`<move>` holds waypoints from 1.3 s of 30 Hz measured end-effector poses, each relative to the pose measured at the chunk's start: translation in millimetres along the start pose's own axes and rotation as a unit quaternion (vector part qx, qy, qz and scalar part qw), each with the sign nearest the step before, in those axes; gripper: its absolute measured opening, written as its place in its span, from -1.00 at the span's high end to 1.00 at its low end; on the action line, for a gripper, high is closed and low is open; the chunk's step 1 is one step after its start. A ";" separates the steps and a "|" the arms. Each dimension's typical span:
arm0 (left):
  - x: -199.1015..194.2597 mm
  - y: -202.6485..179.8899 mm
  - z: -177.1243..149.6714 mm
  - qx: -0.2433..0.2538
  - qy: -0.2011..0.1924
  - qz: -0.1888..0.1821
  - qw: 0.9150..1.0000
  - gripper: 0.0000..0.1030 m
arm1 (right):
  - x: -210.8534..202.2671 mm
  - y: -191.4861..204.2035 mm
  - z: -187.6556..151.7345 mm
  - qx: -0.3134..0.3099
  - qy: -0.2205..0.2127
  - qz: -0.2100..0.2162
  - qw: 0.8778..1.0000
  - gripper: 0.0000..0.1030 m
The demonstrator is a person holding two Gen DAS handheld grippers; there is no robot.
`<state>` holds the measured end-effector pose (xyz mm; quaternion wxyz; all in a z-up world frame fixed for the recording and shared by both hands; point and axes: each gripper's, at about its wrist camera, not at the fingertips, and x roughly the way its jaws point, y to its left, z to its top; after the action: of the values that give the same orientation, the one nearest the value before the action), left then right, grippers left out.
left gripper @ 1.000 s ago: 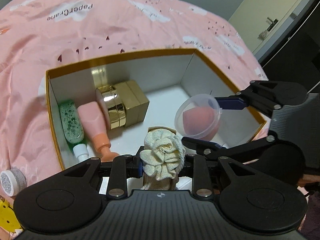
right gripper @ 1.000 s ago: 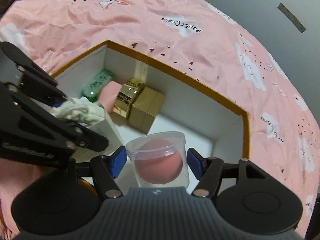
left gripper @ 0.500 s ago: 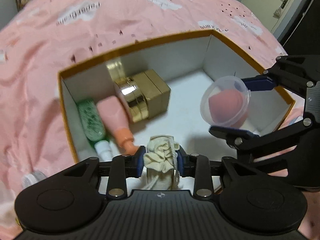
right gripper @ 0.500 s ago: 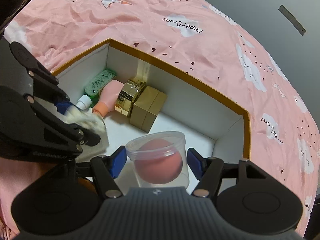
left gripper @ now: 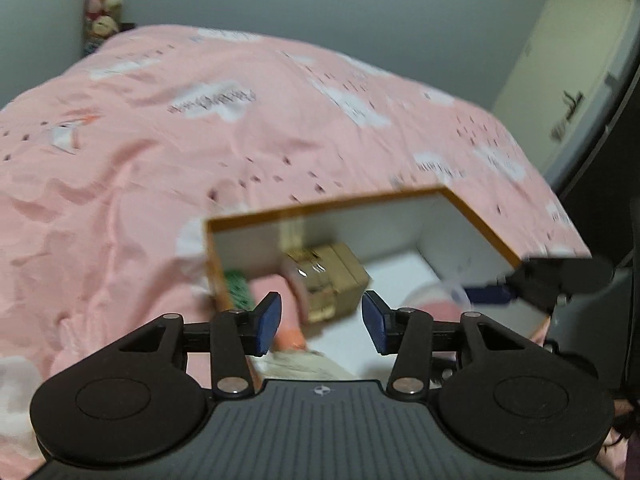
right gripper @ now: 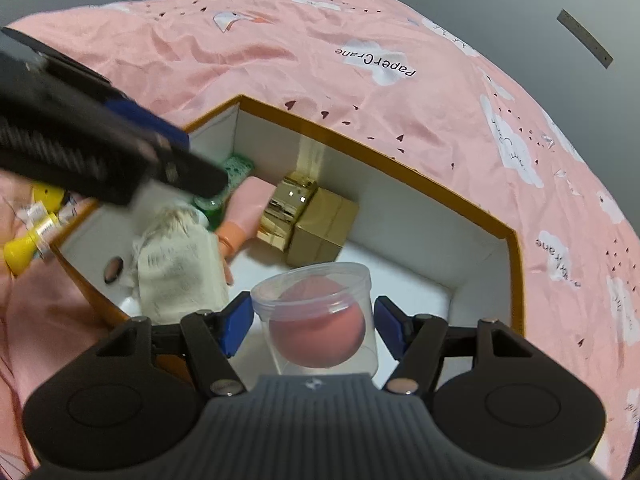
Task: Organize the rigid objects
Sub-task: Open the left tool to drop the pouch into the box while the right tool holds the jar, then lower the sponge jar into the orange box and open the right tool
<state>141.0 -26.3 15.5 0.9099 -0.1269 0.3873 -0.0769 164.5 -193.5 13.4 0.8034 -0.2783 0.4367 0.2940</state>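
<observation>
The left claw is wide open and holds nothing; the blue pads stand well apart above the near edge of the box. This view is blurred. In the right wrist view the left claw is seen as a dark blurred shape over the left corner of the box.

The right claw has a clear jar between its pads. The jar has a pink sponge inside. The pads are just beside the jar walls, but whether they press on it I cannot tell. The jar is over the white floor of the box, at the near side.

The box has white walls and an orange rim, and it lies on a bed with a pink cover. Inside, along the far wall, a gold carton stands, and a shiny gold jar touches its left side. Left of that a pink bottle lies on its side, and beside it a green bottle, partly hidden by the left claw. A cream cloth bag sits in the near left corner of the box, near the pink bottle's cap.

Outside the box, on the left, a yellow item lies on the cover. It is too unclear to name.
</observation>
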 end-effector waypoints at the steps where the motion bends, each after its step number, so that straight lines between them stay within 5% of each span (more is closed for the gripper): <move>1: -2.9 6.0 0.9 -0.009 -0.006 0.005 1.000 -0.07 | 0.9 1.6 0.5 0.005 -0.001 0.003 1.000 -0.27; 12: -0.4 63.1 -9.6 -0.105 0.012 -0.016 0.994 0.01 | 13.3 10.6 9.9 0.060 -0.008 0.031 0.998 -0.27; 20: 9.8 64.0 -19.5 -0.109 0.032 -0.031 0.993 0.21 | 34.2 15.3 22.1 0.086 0.006 0.057 0.995 -0.27; 28: 13.2 62.2 -21.1 -0.111 0.037 -0.035 0.992 0.26 | 47.7 11.3 45.1 0.107 0.005 0.020 0.994 -0.27; 39: 18.1 58.8 -21.7 -0.108 0.044 -0.047 0.992 0.28 | 63.4 36.3 38.7 0.054 0.068 0.048 0.995 -0.26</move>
<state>140.1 21.8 -28.4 0.8682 -0.2391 0.4270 -0.0825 187.6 -127.3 -30.4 0.7705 -0.2331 0.5184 0.2885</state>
